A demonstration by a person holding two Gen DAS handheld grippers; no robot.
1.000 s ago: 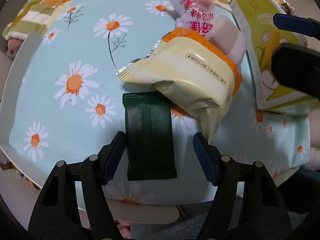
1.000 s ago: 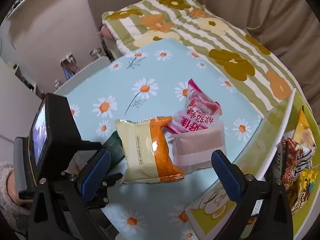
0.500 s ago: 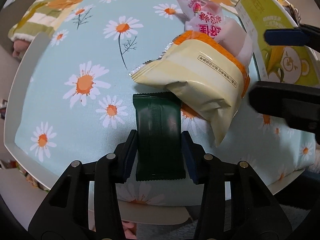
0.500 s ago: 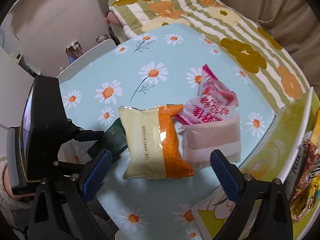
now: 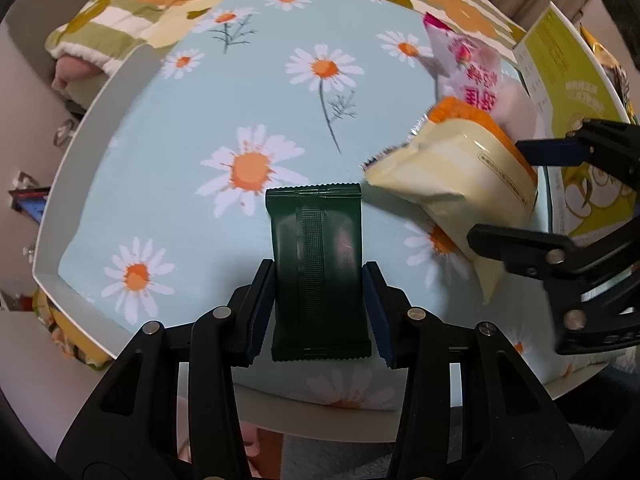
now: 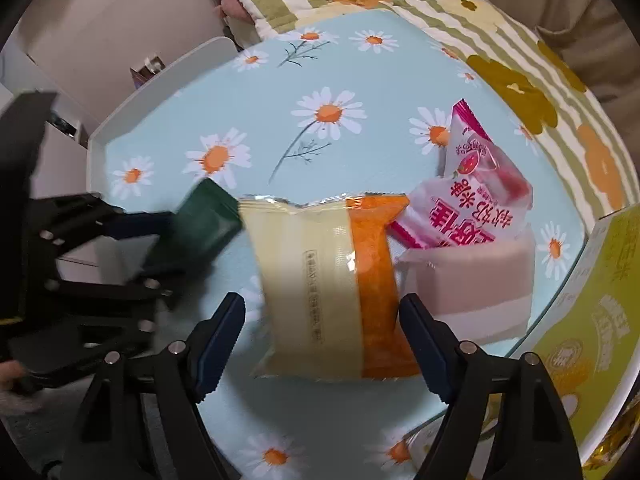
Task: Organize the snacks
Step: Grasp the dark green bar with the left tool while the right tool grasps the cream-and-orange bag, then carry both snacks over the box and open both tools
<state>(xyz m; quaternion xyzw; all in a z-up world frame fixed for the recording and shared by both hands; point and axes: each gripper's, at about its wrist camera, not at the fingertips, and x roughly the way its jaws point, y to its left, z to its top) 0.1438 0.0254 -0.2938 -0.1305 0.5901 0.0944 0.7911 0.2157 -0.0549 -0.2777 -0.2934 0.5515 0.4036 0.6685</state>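
Observation:
A dark green snack packet (image 5: 316,232) is pinched between the pads of my left gripper (image 5: 318,266), which is shut on it just above the daisy cloth. The same packet (image 6: 204,220) shows at the left of the right wrist view, clear of the pile. A cream-and-orange packet (image 6: 320,256) lies on the cloth between the fingers of my right gripper (image 6: 322,300). The jaws are closing around it; the right pad is at its orange edge and a gap remains on the left. From the left wrist view, the cream packet (image 5: 460,176) sits between the right gripper's fingers (image 5: 544,152).
A pink packet (image 6: 472,200) and a pale pink-and-white packet (image 6: 472,280) lie just right of the cream one. A yellow-green box (image 6: 600,320) stands open at the right table edge. The table's daisy cloth (image 5: 240,120) has bare room to the left. A striped quilt (image 6: 480,20) lies beyond.
My left gripper shut on the green packet and drew it out leftwards from under the cream packet. My right gripper came down over the cream packet and its jaws narrowed.

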